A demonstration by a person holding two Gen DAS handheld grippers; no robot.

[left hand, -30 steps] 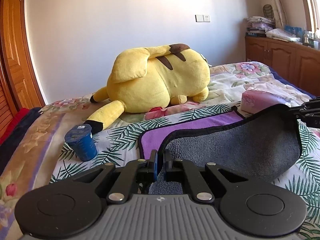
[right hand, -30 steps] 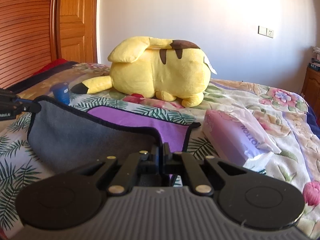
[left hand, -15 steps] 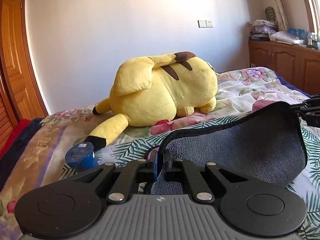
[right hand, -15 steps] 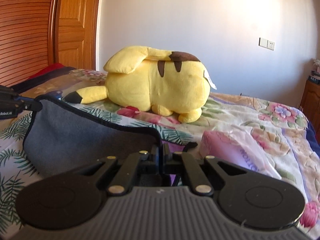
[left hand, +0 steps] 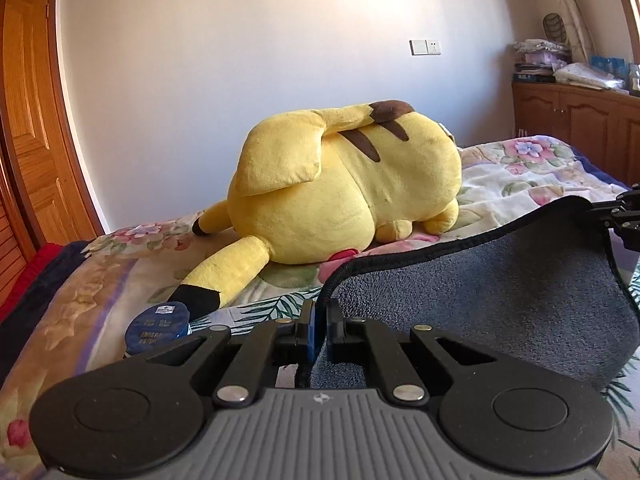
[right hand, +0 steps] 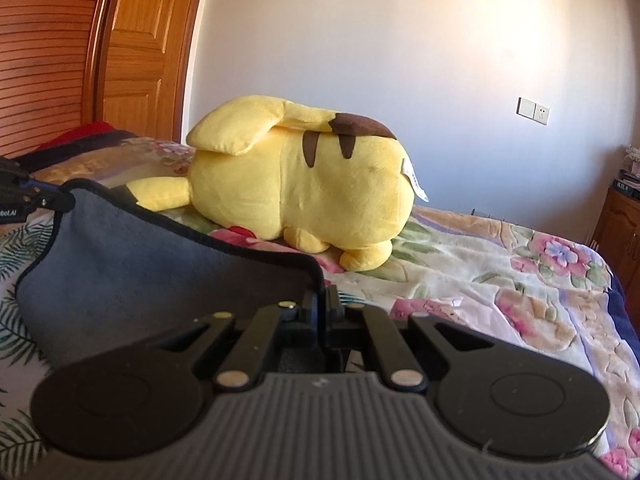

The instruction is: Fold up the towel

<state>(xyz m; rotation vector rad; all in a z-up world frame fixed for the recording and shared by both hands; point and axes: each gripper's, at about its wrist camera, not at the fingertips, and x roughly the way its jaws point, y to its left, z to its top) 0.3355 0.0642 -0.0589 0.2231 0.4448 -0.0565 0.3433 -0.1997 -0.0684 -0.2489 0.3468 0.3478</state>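
The towel [left hand: 492, 292] is grey on the side facing me, with a black hem; its purple side is hidden. It hangs as a sheet between both grippers above the bed. My left gripper [left hand: 319, 320] is shut on one top corner. My right gripper [right hand: 323, 304] is shut on the other top corner, with the towel [right hand: 152, 264] sagging to its left. Each gripper shows at the other view's edge: the right one in the left wrist view [left hand: 624, 216], the left one in the right wrist view [right hand: 28, 196].
A big yellow plush toy [left hand: 344, 196] lies on the floral bedspread [right hand: 500, 280] just beyond the towel. A blue lidded cup [left hand: 158, 326] stands left of it. Wooden doors [right hand: 132, 52] are at left, a wooden cabinet [left hand: 580, 116] at right.
Both grippers have carried the towel's held edge up and forward toward the plush toy. The purple side and the pink tissue pack have dropped out of sight behind the grey sheet.
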